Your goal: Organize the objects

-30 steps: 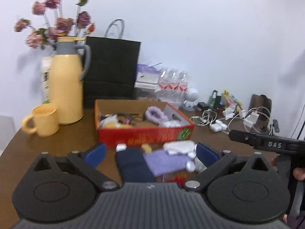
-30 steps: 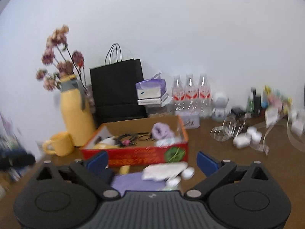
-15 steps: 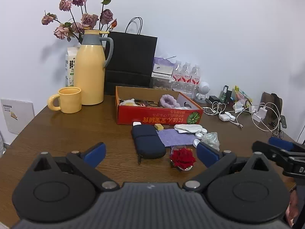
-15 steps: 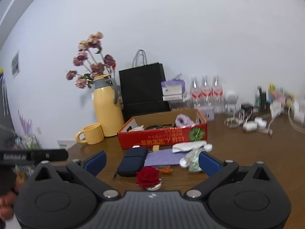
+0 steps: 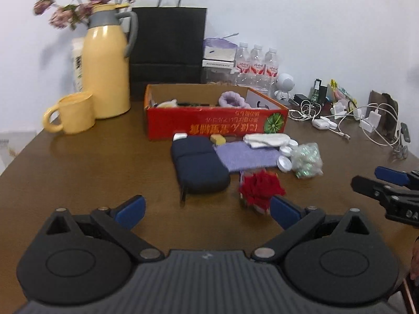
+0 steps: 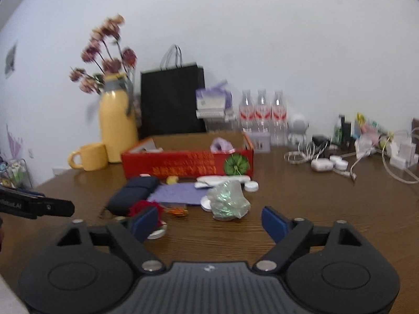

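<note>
Both grippers hover over the table [image 5: 78, 172], fingers apart and empty; the right gripper [image 6: 209, 221] has just been closing. Small objects [image 5: 247, 154] lie before the red box [image 5: 214, 125], mid-table.

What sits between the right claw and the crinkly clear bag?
Nothing visible. The right claw stands open with the crinkly clear bag straight ahead and only bare table between them. The red flower lies off by its left finger, outside that path.
</note>
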Tool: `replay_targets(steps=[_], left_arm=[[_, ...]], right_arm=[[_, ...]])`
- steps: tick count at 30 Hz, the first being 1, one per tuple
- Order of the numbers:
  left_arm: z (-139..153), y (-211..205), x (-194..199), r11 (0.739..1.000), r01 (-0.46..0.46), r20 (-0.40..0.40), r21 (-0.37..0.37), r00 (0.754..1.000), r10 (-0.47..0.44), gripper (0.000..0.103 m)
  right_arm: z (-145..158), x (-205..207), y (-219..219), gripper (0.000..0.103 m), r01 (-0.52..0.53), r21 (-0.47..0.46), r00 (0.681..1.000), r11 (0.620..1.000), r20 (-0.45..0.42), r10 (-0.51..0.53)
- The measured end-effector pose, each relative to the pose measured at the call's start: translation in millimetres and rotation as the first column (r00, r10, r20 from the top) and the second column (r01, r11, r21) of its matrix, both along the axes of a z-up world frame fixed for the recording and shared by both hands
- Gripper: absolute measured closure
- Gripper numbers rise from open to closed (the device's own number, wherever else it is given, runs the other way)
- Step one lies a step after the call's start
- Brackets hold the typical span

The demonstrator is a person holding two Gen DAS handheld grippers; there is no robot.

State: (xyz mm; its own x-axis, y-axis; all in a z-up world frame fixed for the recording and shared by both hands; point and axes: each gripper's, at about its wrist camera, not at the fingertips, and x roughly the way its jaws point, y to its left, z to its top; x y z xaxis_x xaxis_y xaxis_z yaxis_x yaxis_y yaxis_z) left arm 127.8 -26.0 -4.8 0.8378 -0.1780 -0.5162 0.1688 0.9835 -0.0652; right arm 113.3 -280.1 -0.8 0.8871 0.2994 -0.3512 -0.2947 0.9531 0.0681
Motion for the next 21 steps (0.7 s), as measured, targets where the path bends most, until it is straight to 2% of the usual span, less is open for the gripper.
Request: replay_targets(steps=[3, 4, 6, 8, 10, 12, 13, 16, 18, 19, 21], left_arm=[[2.8, -4.1, 41.9, 0.999, 0.037, 0.019, -0.008, 0.999, -0.037, 0.001], [1.7, -3.3, 64.6, 0.999, 0.035, -0.001, -0.018, 0.999, -0.035, 0.003], [-4.1, -2.5, 107.2, 1.000, -0.001, -0.067, -0.012, 0.998, 0.000, 0.010], [-10.0, -4.7, 144.0, 1.000, 0.001, -0.096, 0.016, 0.995, 0.001, 0.011], [-12.6, -8.2, 176.5, 0.995, 0.051, -0.102, 0.088, 0.994, -0.042, 0.011], [-14.2, -2.4, 198.7, 0.995, 0.061, -0.106, 0.083, 0.993, -0.052, 0.011], [-16.5, 2.2, 211.4, 0.997, 0.030, -0.118, 0.073, 0.993, -0.022, 0.013], [-26.3, 9.8, 238.3, 0.996, -0.028, -0.184, 0.083, 0.982, 0.043, 0.036], [-32.6, 14.5, 242.3, 0.999, -0.032, -0.184, 0.039, 0.982, 0.038, 0.045], [-37.6, 15.8, 245.2, 0.999, -0.027, -0.191, 0.037, 0.981, 0.034, 0.061], [-42.1, 14.7, 244.7, 0.998, 0.003, -0.185, 0.056, 0.983, 0.008, 0.075]], right_arm=[[0.0, 36.5, 5.7, 0.039, -0.015, -0.002, 0.999, 1.000, -0.043, 0.015], [1.4, 48.1, 9.2, 0.051, -0.031, -0.006, 0.998, 1.000, -0.051, 0.030], [5.1, 69.3, 20.9, 0.061, -0.085, -0.022, 0.995, 0.996, -0.058, 0.084], [7.0, 92.8, 38.5, 0.062, -0.158, -0.045, 0.986, 0.986, -0.056, 0.156], [7.1, 121.3, 55.3, 0.067, -0.183, -0.071, 0.982, 0.981, -0.060, 0.179], [9.9, 146.7, 65.2, 0.067, -0.187, -0.057, 0.981, 0.981, -0.062, 0.184], [11.6, 161.0, 69.2, 0.067, -0.198, -0.037, 0.978, 0.979, -0.075, 0.195], [7.0, 203.9, 94.5, 0.067, -0.249, -0.062, 0.958, 0.966, -0.162, 0.237], [-3.5, 226.7, 112.8, 0.066, -0.268, -0.068, 0.945, 0.961, -0.210, 0.249], [-10.6, 237.6, 121.2, 0.067, -0.277, -0.066, 0.937, 0.959, -0.241, 0.254], [-22.9, 252.9, 135.6, 0.066, -0.259, -0.084, 0.930, 0.962, -0.292, 0.225]])
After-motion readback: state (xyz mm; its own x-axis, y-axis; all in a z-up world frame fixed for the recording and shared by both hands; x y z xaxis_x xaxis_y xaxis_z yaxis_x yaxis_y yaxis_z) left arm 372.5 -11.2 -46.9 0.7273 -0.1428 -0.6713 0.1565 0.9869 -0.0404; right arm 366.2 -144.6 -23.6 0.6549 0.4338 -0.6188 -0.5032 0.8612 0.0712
